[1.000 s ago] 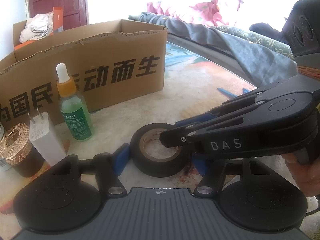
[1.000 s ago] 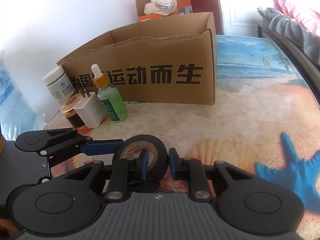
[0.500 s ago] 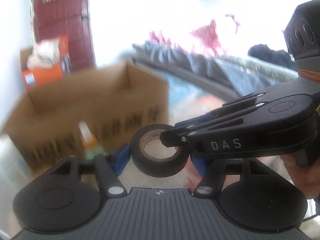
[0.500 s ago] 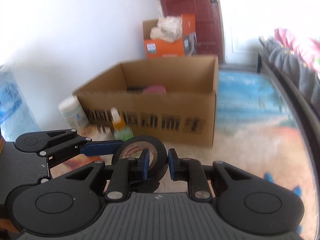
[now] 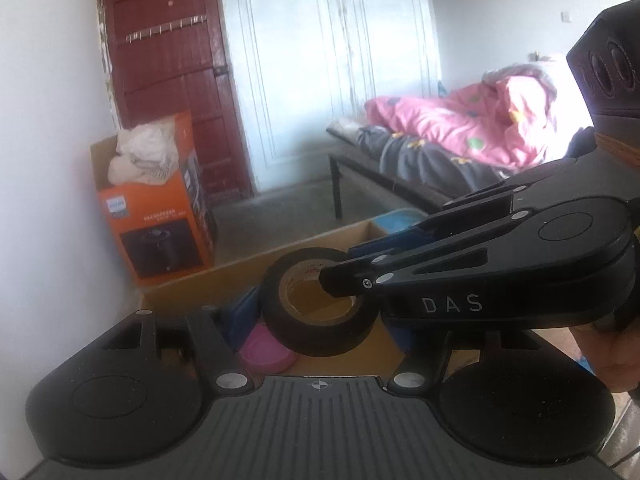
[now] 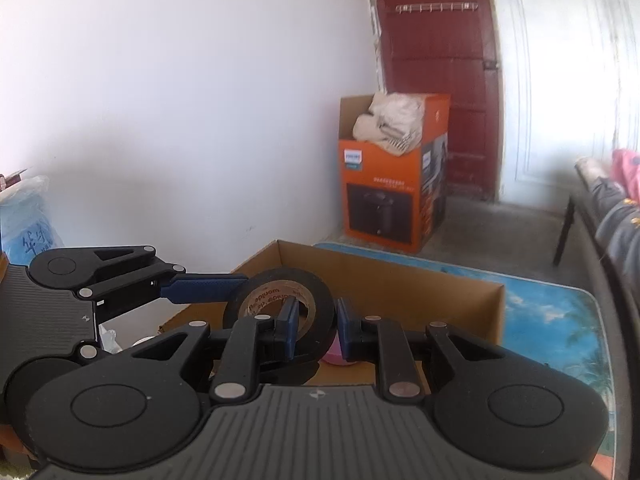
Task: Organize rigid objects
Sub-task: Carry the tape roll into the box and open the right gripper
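White walls and a dark red door (image 6: 436, 80) back a bedroom where an orange carton (image 6: 390, 196) stuffed with pale cloth stands on the floor and a pink quilt (image 5: 472, 120) lies heaped on a bed at right. Nearer, an open cardboard box (image 6: 404, 280) sits on a bench (image 6: 560, 320) covered with a beach print. Held in the air above the box is a roll of black tape (image 6: 316, 304), gripped from two sides at once. The right claw (image 6: 316, 324) pinches the roll's wall, one blue pad inside the cardboard core and the other on the outer face. The left claw (image 5: 320, 320) straddles the whole roll, its blue fingers (image 5: 244, 312) pressed against opposite edges (one finger reaches in from the left in the right wrist view). A pink round object (image 5: 264, 350) lies inside the box, below the tape. Part of a hand (image 5: 608, 356) grips the right tool at the far right edge.
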Motion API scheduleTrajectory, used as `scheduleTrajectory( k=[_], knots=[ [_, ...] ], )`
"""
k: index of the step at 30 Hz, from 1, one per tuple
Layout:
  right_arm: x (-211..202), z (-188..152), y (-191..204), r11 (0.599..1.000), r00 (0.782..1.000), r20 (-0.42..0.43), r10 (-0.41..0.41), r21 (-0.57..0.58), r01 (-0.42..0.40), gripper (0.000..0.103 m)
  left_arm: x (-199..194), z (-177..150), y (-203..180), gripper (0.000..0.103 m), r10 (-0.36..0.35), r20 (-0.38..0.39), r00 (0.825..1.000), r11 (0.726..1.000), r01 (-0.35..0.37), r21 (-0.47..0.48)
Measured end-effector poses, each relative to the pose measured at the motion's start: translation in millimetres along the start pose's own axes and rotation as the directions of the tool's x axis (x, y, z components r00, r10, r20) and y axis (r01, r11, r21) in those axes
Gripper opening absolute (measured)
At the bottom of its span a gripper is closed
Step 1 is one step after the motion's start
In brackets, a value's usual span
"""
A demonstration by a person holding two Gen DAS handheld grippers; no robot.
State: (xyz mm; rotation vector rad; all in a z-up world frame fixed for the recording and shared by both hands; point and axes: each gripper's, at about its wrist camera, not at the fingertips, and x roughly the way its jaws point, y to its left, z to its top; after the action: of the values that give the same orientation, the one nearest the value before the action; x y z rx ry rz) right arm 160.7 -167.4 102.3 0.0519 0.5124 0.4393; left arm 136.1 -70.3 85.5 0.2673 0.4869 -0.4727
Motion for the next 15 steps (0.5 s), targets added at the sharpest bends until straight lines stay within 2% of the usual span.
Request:
scheduleTrajectory(
  k=[2, 4, 9, 12, 15],
  knots=[
    [29.7, 5.8, -10.4, 0.999, 0.996, -0.081, 0.037, 0.032, -0.035, 0.022, 23.4, 1.2, 15.0, 0.066, -0.019, -0.09, 0.996, 0.999, 0.016, -0.034],
    [61.1, 8.0, -22.4, 0.996, 0.983, -0.168, 0.073, 0.069, -0.062, 0.022, 48.6, -0.5, 27.2, 0.066, -0.045, -0.188, 0.981, 0.997, 0.033, -0.071],
    [128.7, -0.4, -45.2, 0.983, 0.922, -0.36, 0.145, 0.162, -0.092, 0.022, 93.8, -11.9, 42.8, 0.066, -0.099, -0.384, 0.918, 0.99, 0.052, -0.13],
    [155.1, -6.4, -54.2, 0.975, 0.882, -0.436, 0.177, 0.198, -0.098, 0.022, 114.9, -18.0, 53.4, 0.066, -0.137, -0.461, 0.877, 0.98, 0.053, -0.191],
    [174.4, -10.3, -57.8, 0.971, 0.846, -0.494, 0.2, 0.218, -0.102, 0.022, 129.4, -22.1, 59.7, 0.066, -0.157, -0.514, 0.843, 0.974, 0.046, -0.222]
  ],
)
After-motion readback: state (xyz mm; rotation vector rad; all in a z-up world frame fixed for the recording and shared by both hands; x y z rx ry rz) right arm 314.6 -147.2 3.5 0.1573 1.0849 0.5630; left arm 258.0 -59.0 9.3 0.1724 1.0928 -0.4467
